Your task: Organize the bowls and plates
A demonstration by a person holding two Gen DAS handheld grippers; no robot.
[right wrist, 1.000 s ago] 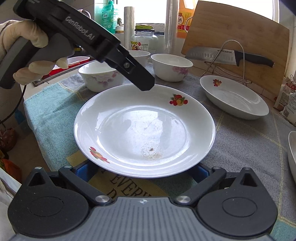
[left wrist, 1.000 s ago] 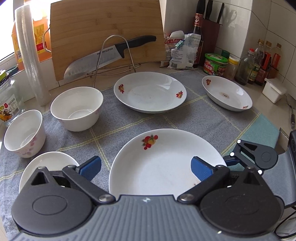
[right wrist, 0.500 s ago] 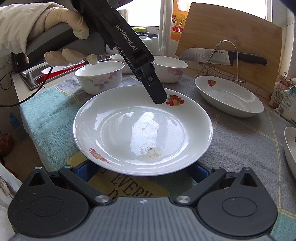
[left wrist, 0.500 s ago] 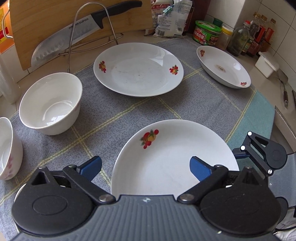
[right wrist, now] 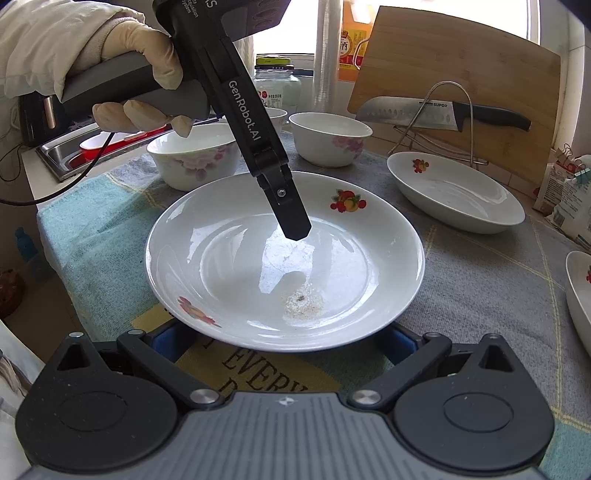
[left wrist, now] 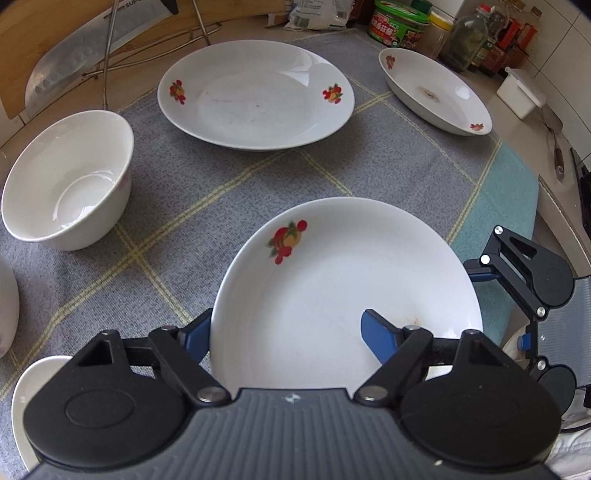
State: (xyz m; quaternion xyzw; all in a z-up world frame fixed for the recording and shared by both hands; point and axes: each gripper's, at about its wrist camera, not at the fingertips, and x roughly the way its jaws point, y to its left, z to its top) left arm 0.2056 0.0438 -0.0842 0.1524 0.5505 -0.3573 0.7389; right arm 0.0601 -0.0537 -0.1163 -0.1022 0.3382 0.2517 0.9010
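You are working at a home kitchen counter. Against the back wall stand a bamboo cutting board (right wrist: 461,85) and a chef's knife (right wrist: 436,112) resting on a wire rack (right wrist: 436,122), with a steel sink (right wrist: 74,155) at the counter's left end. Along the tiled wall you will find sauce and condiment bottles (left wrist: 476,37), a green-lidded jar (left wrist: 399,22) and a food packet (left wrist: 317,14), while crockery sits on a checked grey cloth (left wrist: 229,184).

Glossy glazed plate (right wrist: 229,236), rough woven cloth (left wrist: 207,192), matt wooden board (right wrist: 461,74)
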